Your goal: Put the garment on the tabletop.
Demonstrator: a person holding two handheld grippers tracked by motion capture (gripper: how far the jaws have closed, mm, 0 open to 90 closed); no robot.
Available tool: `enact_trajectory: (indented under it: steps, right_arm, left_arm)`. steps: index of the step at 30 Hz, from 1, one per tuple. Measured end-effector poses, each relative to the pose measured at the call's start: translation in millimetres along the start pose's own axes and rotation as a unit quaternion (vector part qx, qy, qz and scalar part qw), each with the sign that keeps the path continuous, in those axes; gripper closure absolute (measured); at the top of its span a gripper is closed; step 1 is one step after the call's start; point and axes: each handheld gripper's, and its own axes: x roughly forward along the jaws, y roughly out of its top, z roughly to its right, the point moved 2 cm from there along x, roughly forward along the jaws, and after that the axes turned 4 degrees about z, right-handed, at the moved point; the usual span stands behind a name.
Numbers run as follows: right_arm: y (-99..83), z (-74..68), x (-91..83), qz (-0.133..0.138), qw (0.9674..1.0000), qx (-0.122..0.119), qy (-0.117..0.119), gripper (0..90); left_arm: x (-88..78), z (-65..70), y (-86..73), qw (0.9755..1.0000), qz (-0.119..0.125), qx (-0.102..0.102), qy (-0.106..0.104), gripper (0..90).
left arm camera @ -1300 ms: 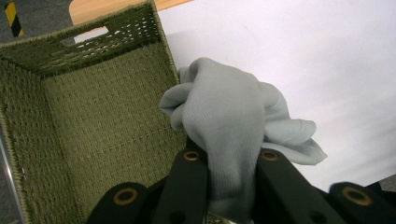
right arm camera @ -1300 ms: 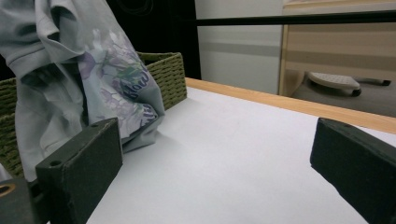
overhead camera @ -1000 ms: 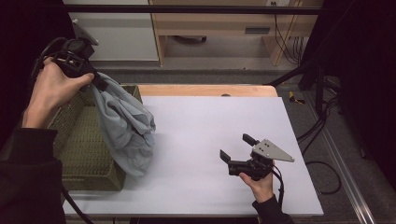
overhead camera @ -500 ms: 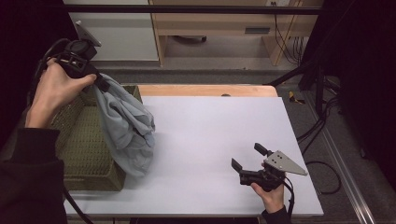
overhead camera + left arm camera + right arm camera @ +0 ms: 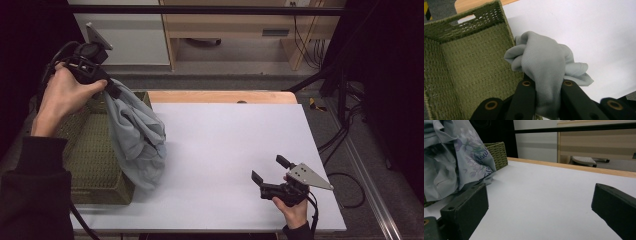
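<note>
A pale grey garment [image 5: 136, 137] hangs from my left gripper [image 5: 111, 90], which is shut on its top edge above the right rim of a green woven basket [image 5: 87, 150]. In the left gripper view the cloth [image 5: 546, 65] is pinched between the two black jaws, and the basket [image 5: 466, 65] lies below. The garment's lower end drapes over the basket's rim onto the white table [image 5: 230, 145]. My right gripper [image 5: 270, 170] rests low near the table's front right, jaws wide open with nothing between them. Its own view shows the garment [image 5: 456, 155] with a floral print at the far left.
A wooden strip [image 5: 220, 96] borders the table's far edge. Beyond it stand a white cabinet [image 5: 125, 35] and a wooden shelf unit [image 5: 240, 30]. Cables and a black stand [image 5: 345, 95] lie on the floor to the right.
My right gripper has moved right and toward the table's front edge, a little lower. The left gripper and the hanging garment have stayed where they were.
</note>
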Motion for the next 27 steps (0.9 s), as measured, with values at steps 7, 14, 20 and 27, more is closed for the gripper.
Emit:
enact_trajectory:
  steps: [7,14,20,27]
  right_arm:
    - [-0.7,0.0,-1.4,-0.002,1.0,0.001,0.001,1.1]
    - [-0.5,0.4,-2.9,-0.003,1.0,0.0,0.0,1.1]
    - [-0.6,1.5,-4.1,0.002,1.0,0.001,0.003,1.1]
    - [0.3,1.9,-5.8,-0.001,1.0,0.001,0.001,1.0]
  left_arm:
    - [4.1,21.3,5.9,0.9997,-0.003,0.022,-0.012,86.5]
    - [14.4,57.3,14.9,0.998,0.001,0.057,-0.029,86.6]
    - [18.0,88.3,19.2,0.9944,0.009,0.093,-0.05,86.6]
    - [25.6,119.9,20.3,0.9901,0.014,0.122,-0.069,86.6]
